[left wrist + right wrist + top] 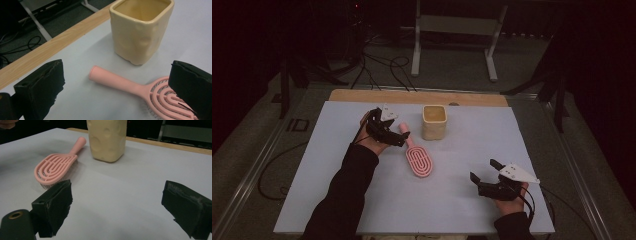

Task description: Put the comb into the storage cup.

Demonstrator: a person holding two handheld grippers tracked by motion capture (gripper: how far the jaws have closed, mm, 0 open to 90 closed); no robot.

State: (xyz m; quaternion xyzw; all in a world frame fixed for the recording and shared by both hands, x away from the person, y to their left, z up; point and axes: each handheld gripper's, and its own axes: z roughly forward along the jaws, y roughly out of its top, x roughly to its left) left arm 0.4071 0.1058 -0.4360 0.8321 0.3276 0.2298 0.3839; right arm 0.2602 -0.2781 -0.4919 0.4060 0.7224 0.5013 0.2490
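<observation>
Approach to grasp. The left tool [398, 134], jaws apart and empty, is poised over the handle end of the pink hairbrush [418, 159], which lies flat just in front of the cream square cup [434, 121], its handle tip close beside the cup's base and not touching it. In the left gripper view the handle runs between the spread jaws. The right tool [484, 176], jaws likewise apart and empty, rests well to the right of the hairbrush and nearer the person. The next move likely calls for lowering the left tool and closing it across the handle. The surface [512, 145] is a pale sheet over a wooden top; behind the cup lie cables [382, 67] and a metal stand [452, 30] on a dim floor.
</observation>
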